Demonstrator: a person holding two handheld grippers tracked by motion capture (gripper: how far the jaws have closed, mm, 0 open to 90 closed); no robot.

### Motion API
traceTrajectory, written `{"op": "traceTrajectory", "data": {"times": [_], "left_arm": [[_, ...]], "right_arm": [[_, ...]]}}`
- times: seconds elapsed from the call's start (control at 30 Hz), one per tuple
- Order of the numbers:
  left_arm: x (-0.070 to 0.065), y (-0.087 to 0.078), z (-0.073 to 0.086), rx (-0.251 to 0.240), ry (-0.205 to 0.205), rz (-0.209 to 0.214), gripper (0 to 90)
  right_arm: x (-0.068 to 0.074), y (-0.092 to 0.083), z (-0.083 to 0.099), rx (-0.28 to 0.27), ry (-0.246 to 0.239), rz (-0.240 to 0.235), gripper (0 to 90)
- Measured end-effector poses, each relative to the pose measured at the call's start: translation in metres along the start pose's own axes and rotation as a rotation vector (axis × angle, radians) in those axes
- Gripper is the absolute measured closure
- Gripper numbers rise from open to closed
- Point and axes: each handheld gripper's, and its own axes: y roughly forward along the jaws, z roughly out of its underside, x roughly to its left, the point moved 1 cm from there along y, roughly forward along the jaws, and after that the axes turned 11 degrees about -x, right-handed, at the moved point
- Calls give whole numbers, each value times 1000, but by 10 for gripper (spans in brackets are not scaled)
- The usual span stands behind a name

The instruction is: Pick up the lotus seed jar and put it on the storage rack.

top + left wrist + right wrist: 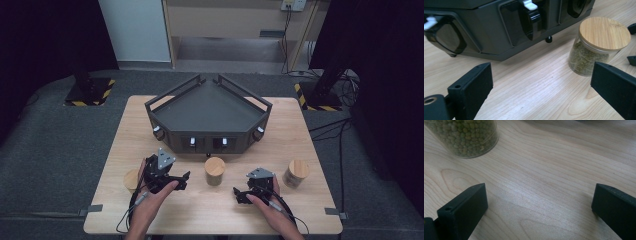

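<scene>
Three glass jars with bamboo lids stand on the wooden table (305, 210). The middle jar (215, 170) holds green beans and sits between my two grippers. My left gripper (184, 181) hovers to its left, jaws wide apart and empty, pointing toward it. In the left gripper view the open left gripper (541, 75) faces the bean jar (599, 47) at the right. My right gripper (238, 195) rests low on the table to the jar's right, open and empty. In the right gripper view the bean jar (464, 137) stands beyond the open right gripper (540, 195), at upper left.
A dark angular tray-like console (210, 107) with white toggles and round knobs on its front fills the table's far half. A second jar (131, 180) stands behind my left hand. A third jar (296, 173) is near the right edge.
</scene>
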Motion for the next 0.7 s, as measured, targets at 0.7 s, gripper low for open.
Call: {"op": "traceTrajectory", "data": {"times": [0.7], "left_arm": [[21,-26,-8,-48,-2,-52,29]], "right_arm": [[0,0,0,-1,1,2,4]]}}
